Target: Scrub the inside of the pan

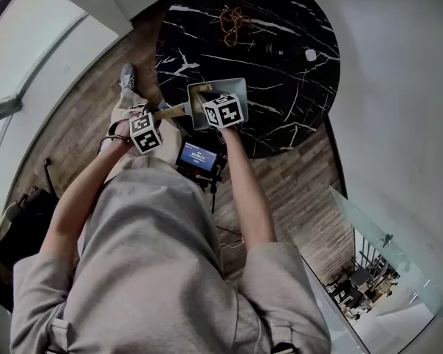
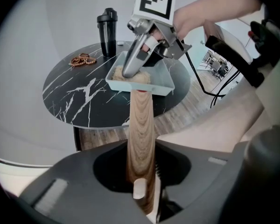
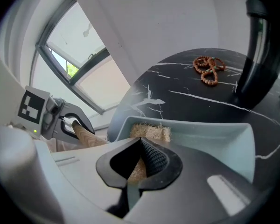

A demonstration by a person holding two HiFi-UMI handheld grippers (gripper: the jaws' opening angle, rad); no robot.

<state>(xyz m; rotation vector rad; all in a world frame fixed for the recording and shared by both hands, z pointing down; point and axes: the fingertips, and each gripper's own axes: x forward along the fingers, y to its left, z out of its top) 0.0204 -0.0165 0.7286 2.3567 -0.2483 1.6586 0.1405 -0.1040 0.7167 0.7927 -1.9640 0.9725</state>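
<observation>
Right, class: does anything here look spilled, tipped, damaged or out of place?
Nothing stands out. The pan is level at the table edge with the scrub pad inside, the bottle stands upright, and the beads lie in a tidy heap. No spills or damage show.

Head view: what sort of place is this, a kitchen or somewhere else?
Probably a home or office lounge rather than a kitchen: a round black marble-look table stands on wood-plank flooring, with a big window close by and no sink or stove in view.
</observation>
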